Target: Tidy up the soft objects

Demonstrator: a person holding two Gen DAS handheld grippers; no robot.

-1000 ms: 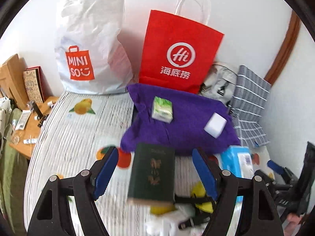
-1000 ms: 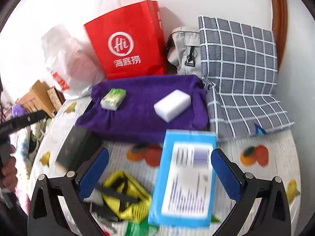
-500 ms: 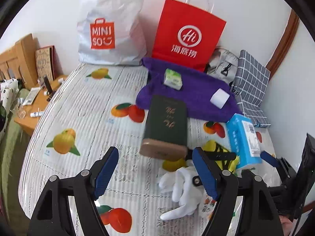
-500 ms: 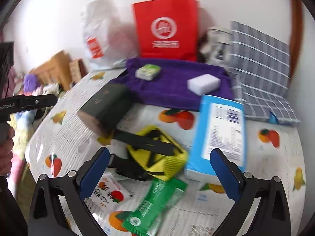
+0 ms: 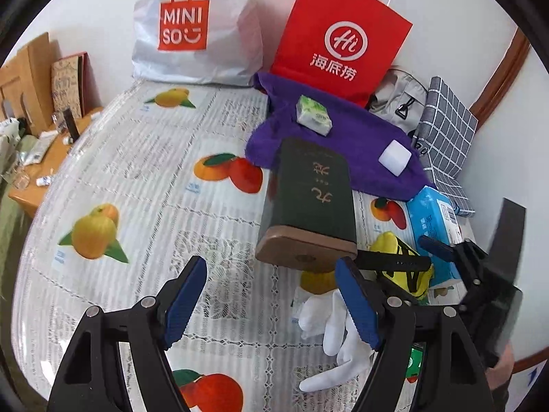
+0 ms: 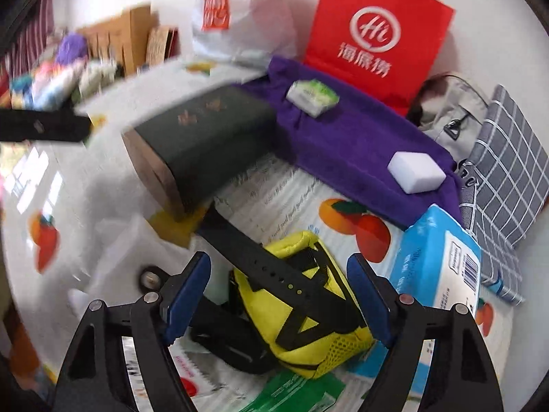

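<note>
Both sets of jaws are standing spread wide, gripping nothing. Right gripper [image 6: 278, 295] is hovering over the yellow mesh pouch [image 6: 308, 312], a black strap [image 6: 264, 261] lying across it, beside the blue tissue pack [image 6: 435, 264]. Left gripper [image 5: 271, 295] is hanging near the white glove [image 5: 329, 329] and dark green box [image 5: 308, 199]. Behind, a purple towel [image 5: 357, 130] is carrying a white sponge [image 5: 394, 157] and green tissue packet [image 5: 314, 115].

a purple towel [image 5: 346, 144] lies spread flat at 12 o'clock, carrying a green-white tissue pack [image 5: 314, 115] at its far left and a white sponge block [image 5: 395, 157] at its right. a blue tissue pack [image 5: 433, 219] lies flat at 2 o'clock beside a crumpled yellow mesh pouch [image 6: 302, 302]. white gloves [image 5: 329, 329] lie limp at 5 o'clock.
</note>
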